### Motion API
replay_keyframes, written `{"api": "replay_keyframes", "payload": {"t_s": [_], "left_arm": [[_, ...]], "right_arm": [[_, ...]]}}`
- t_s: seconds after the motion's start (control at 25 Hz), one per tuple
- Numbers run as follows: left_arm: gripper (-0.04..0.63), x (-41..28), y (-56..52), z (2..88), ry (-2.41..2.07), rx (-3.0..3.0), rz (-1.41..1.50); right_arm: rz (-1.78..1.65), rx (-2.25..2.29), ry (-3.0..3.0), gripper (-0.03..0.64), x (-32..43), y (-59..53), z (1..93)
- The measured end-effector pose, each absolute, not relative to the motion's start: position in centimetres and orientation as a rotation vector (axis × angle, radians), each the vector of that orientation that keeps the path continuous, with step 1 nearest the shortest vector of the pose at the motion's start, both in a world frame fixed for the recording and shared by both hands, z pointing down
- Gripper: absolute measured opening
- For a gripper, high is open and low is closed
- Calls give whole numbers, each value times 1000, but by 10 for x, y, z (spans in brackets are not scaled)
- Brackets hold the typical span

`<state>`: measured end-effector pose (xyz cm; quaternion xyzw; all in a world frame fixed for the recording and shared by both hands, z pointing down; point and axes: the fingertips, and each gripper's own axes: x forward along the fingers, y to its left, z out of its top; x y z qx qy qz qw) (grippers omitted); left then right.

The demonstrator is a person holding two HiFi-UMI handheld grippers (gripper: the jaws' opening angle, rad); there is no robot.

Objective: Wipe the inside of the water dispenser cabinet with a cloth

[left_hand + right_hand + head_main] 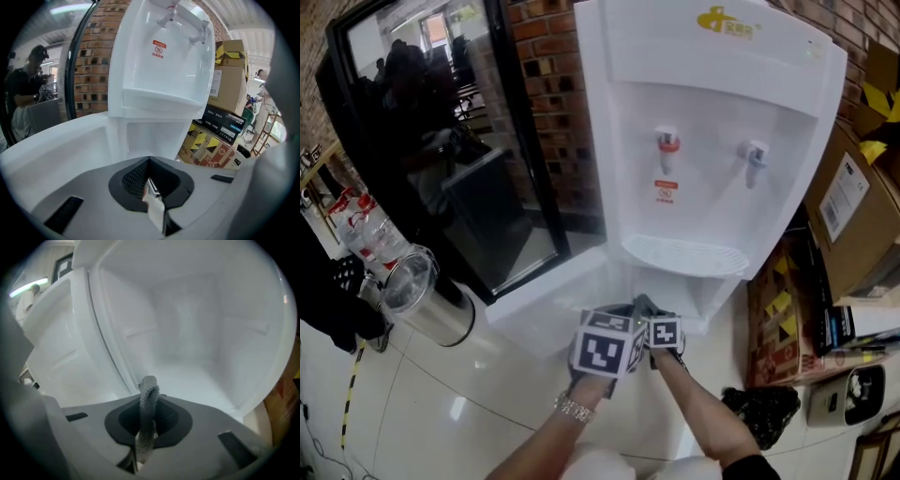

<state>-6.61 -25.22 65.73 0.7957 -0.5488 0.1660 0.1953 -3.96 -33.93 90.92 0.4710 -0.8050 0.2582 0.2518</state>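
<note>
Low at the front of the tall white plastic water dispenser (703,122), just outside its open white lower cabinet (197,333): holds both grippers side by side. Pinches a twisted grey knitted cloth (149,394) between the clamped jaws of the right gripper (150,405), near the cabinet's front floor edge, with the white door (56,348) swung left. Shows the left gripper (150,164) with jaws pressed together on nothing, facing the dispenser front.
</note>
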Motion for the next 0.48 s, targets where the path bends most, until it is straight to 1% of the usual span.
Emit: {"api": "replay_keyframes", "payload": {"t_s": [0.12, 0.32, 0.4, 0.48], "left_arm": [[2, -70, -253, 657, -1544, 2225, 459], [2, -62, -255, 658, -1526, 2240, 452], [2, -56, -256, 660, -1511, 2248, 454], [2, -53, -257, 663, -1503, 2248, 457]], "right_arm": [[753, 1384, -2057, 18, 0, -347, 931], [782, 1681, -1903, 18, 83, -368, 920], [845, 1709, -1864, 18, 95, -362, 923], [851, 1711, -1886, 18, 88, -359, 915]]}}
